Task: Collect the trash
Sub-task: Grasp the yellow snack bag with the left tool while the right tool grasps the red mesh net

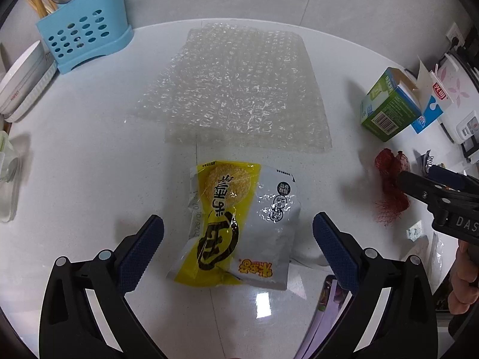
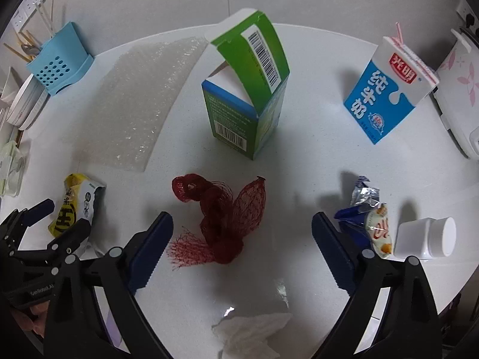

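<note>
A yellow and silver snack wrapper (image 1: 236, 224) lies on the white table between the open fingers of my left gripper (image 1: 238, 233), which hovers just above it. It also shows in the right wrist view (image 2: 76, 203). A red mesh net bag (image 2: 223, 218) lies between the open fingers of my right gripper (image 2: 242, 236); it also shows in the left wrist view (image 1: 390, 185). Both grippers are empty. The left gripper (image 2: 60, 215) shows at the left in the right wrist view, the right gripper (image 1: 419, 179) at the right in the left wrist view.
A bubble wrap sheet (image 1: 236, 86) lies behind the wrapper. A green carton (image 2: 248, 89), a blue milk carton (image 2: 386, 86), a crumpled foil wrapper (image 2: 368, 215), a white jar (image 2: 428, 236) and a tissue (image 2: 251, 332) sit near the right gripper. A blue utensil holder (image 1: 83, 30) and plates (image 1: 24, 80) stand far left.
</note>
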### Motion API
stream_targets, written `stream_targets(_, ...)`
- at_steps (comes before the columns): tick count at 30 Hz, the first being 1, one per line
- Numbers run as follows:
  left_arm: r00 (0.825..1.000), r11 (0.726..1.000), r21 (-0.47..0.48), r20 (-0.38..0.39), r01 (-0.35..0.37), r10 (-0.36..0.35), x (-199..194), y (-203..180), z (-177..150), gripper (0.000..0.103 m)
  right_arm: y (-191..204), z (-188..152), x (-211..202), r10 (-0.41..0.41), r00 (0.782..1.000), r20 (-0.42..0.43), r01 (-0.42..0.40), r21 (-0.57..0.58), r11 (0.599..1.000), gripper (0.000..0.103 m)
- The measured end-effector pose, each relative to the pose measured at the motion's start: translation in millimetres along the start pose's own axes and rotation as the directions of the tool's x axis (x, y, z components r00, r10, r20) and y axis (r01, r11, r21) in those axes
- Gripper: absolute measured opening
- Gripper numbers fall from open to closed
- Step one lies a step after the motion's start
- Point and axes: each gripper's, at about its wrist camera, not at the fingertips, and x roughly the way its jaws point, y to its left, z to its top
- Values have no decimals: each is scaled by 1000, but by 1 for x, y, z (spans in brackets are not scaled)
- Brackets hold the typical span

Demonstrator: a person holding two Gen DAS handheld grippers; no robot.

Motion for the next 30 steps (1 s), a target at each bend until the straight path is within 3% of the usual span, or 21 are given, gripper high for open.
stream_targets(6,1000,1000,-11,-29,-6,6,13,0,4,95,5,2,16,-8,1000,-26,8,13,1000,80)
stream_targets(10,999,1000,-5,-33,-26,25,15,-1,5,89,6,2,26,-8,999,-51,9,21,1000,68)
stream_targets(15,998,999,19,-40,-39,40,12,-6,5,67,13,3,29,-26,999,-43,27,14,1000,55)
stream_targets(18,998,999,38,-44,-36,37,9,-6,6,56,13,4,28,-28,999,-37,29,26,999,40)
stream_targets(22,999,999,33,-44,-19,20,4,-4,4,51,12,4,27,-32,999,-36,34,31,999,25)
stream_targets(30,999,999,41,-35,23,-22,2,3,5,44,11,1,12,-48,999,-11,49,54,997,21)
